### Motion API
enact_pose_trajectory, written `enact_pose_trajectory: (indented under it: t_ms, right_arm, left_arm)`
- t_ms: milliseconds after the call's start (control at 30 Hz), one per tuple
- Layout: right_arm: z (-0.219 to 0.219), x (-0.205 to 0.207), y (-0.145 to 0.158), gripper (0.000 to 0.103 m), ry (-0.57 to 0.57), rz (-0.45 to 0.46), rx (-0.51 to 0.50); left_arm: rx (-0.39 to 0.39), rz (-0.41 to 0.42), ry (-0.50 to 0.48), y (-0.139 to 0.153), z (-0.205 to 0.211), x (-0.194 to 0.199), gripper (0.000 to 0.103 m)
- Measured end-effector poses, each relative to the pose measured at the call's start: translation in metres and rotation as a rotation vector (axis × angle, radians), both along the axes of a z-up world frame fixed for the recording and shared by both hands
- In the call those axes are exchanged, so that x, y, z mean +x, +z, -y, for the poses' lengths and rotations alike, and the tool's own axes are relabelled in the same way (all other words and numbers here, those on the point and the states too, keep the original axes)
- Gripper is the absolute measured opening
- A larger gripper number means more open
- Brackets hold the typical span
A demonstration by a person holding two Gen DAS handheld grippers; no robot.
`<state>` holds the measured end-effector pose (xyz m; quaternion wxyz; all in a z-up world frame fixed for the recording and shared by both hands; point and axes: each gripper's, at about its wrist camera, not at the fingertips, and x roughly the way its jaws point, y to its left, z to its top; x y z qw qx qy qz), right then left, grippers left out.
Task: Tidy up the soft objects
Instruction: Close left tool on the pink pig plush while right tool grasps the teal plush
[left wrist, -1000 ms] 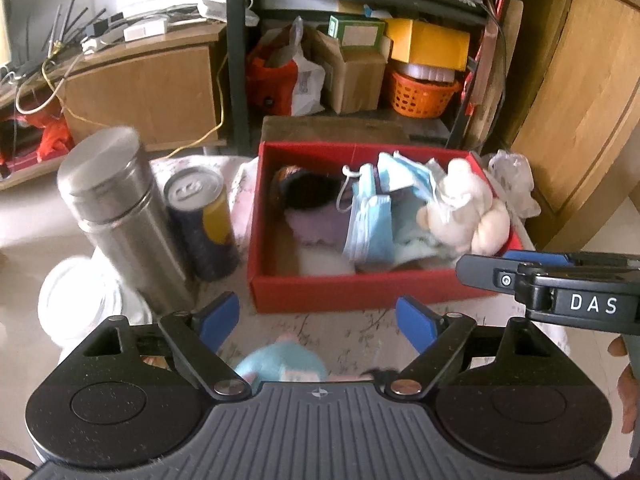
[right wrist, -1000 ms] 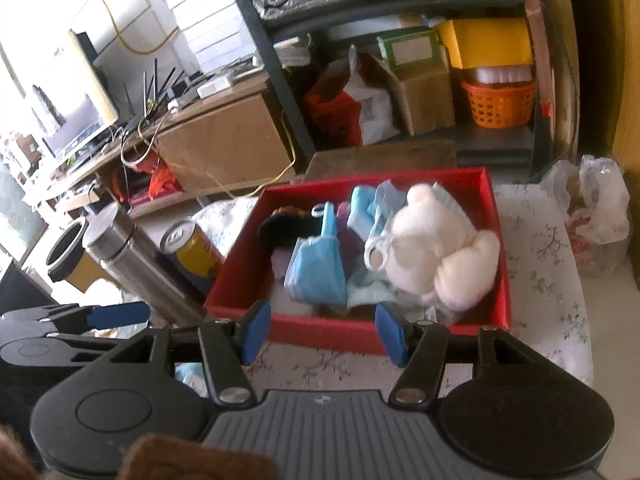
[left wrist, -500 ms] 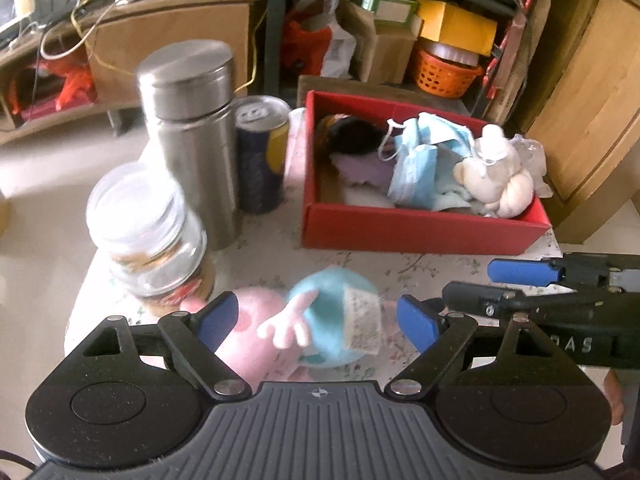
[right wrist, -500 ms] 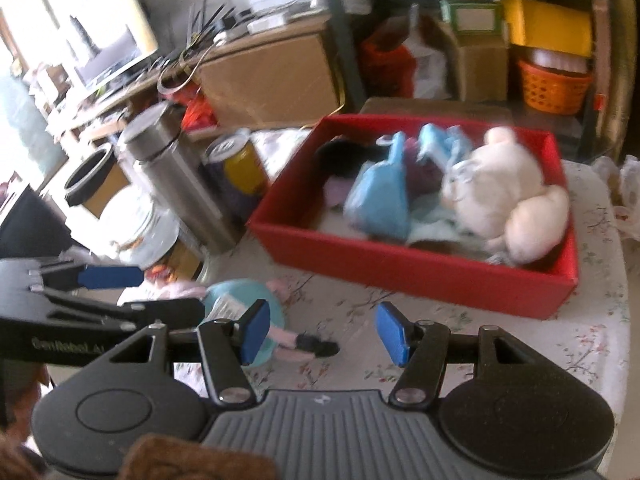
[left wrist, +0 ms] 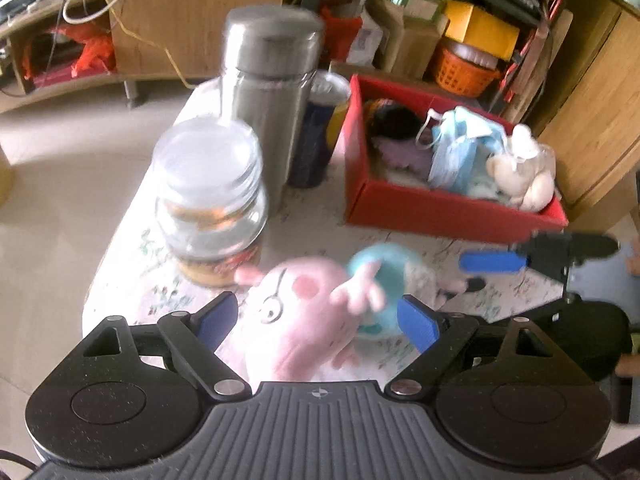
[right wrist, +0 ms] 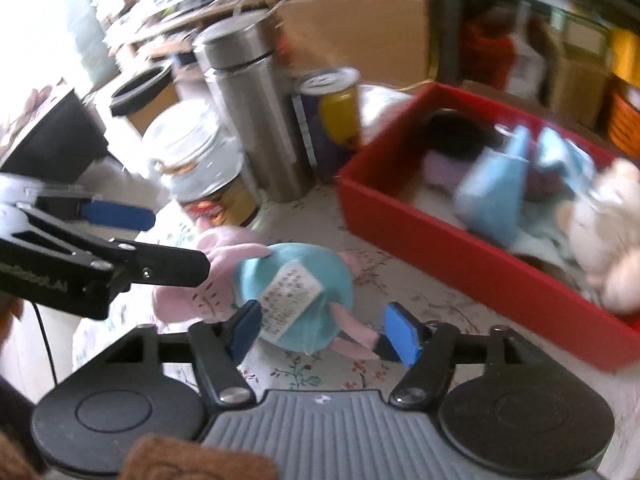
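On the counter (left wrist: 128, 256), seen from the left wrist, a pink plush pig (left wrist: 304, 320) in a teal dress lies on the flowered cloth, its head toward the camera. The left tongs (left wrist: 316, 320) stand spread wide, one blue pad on each side of the pig's head and raised arm; neither pad presses on it, so the tongs are released. Just beyond the pig stands a glass jar (left wrist: 210, 200) with a clear lid, then a steel flask (left wrist: 270, 92) and a drink can (left wrist: 316, 132) close together. A red box (left wrist: 440, 208) sits to the right of the can and holds blue face masks (left wrist: 460, 152), a dark item, a lilac cloth and a cream plush toy (left wrist: 520, 176). The right tongs (left wrist: 500, 260) enter from the right edge, near the pig's feet, with a blue pad showing.

From the right wrist, the picture is blurred. The pig (right wrist: 292, 292) lies near the counter's front edge, well apart from the red box (right wrist: 460, 252), with a white printed label on the teal dress. The right tongs (right wrist: 324, 332) have just been opening; their pads flank the pig's lower body and legs, without visible pressure, so they too are released. The left tongs (right wrist: 160, 240) reach in from the left, the lower black finger at the pig's head. The jar (right wrist: 200, 168), flask (right wrist: 256, 120) and can (right wrist: 332, 112) stand behind the pig. The masks (right wrist: 500, 184) and the cream toy (right wrist: 608, 232) lie inside the box.
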<state>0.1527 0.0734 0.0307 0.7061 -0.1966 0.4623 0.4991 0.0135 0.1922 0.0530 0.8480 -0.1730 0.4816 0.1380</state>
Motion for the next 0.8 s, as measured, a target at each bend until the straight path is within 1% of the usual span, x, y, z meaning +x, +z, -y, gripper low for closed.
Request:
enact_pose_trajectory:
  t_ms: [33, 100, 167, 200, 267, 333, 433, 467, 533, 567, 600, 667, 700, 733, 767, 800]
  right_arm:
    - [-0.004, -0.002, -0.003, 0.050, 0.025, 0.022, -0.012]
    - [-0.010, -0.003, -0.009, 0.050, 0.059, 0.051, -0.031]
    - [-0.014, -0.002, -0.015, 0.050, 0.075, 0.038, -0.036]
    - [-0.016, -0.002, -0.016, 0.050, 0.081, 0.031, -0.039]
    - [-0.017, -0.002, -0.017, 0.051, 0.095, 0.029, -0.039]
    - [-0.018, 0.000, -0.019, 0.052, 0.114, 0.020, -0.043]
    - [-0.018, 0.000, -0.024, 0.055, 0.123, 0.017, -0.050]
    - [-0.017, 0.003, -0.026, 0.056, 0.113, 0.000, -0.046]
    - [-0.015, 0.007, -0.027, 0.056, 0.101, -0.034, -0.035]
    - [-0.014, 0.009, -0.028, 0.056, 0.101, -0.041, -0.031]
    - [-0.012, 0.009, -0.028, 0.056, 0.107, -0.039, -0.031]
    - [-0.011, 0.010, -0.027, 0.056, 0.126, -0.027, -0.026]
    - [-0.011, 0.009, -0.027, 0.056, 0.137, -0.015, -0.017]
    - [-0.012, 0.009, -0.027, 0.056, 0.149, -0.003, -0.008]
    - [-0.013, 0.008, -0.027, 0.055, 0.163, 0.002, -0.002]
    - [-0.013, 0.007, -0.026, 0.051, 0.173, 0.001, 0.001]
  left_arm:
    - [-0.007, -0.010, 0.000, -0.004, -0.003, 0.000, 0.085]
    - [-0.050, -0.031, -0.020, -0.012, -0.010, 0.001, 0.085]
    - [-0.119, -0.031, -0.055, -0.017, -0.013, 0.003, 0.085]
    - [-0.134, -0.032, -0.075, -0.019, -0.012, 0.004, 0.085]
    - [-0.123, -0.044, -0.110, -0.023, -0.008, 0.006, 0.088]
    - [-0.112, -0.062, -0.121, -0.028, -0.006, 0.010, 0.090]
    - [-0.156, -0.071, -0.101, -0.037, -0.013, 0.016, 0.093]
    - [-0.164, -0.077, -0.089, -0.040, -0.016, 0.018, 0.093]
    - [-0.158, -0.103, -0.067, -0.046, -0.021, 0.020, 0.092]
    - [-0.176, -0.125, -0.058, -0.052, -0.025, 0.019, 0.089]
    - [-0.212, -0.139, -0.054, -0.058, -0.027, 0.018, 0.088]
    - [-0.273, -0.151, -0.039, -0.068, -0.031, 0.019, 0.079]
    - [-0.270, -0.158, -0.034, -0.069, -0.030, 0.020, 0.073]
    - [-0.248, -0.166, -0.035, -0.069, -0.027, 0.022, 0.066]
    - [-0.213, -0.170, -0.040, -0.068, -0.024, 0.024, 0.065]
    - [-0.197, -0.169, -0.043, -0.068, -0.023, 0.024, 0.065]
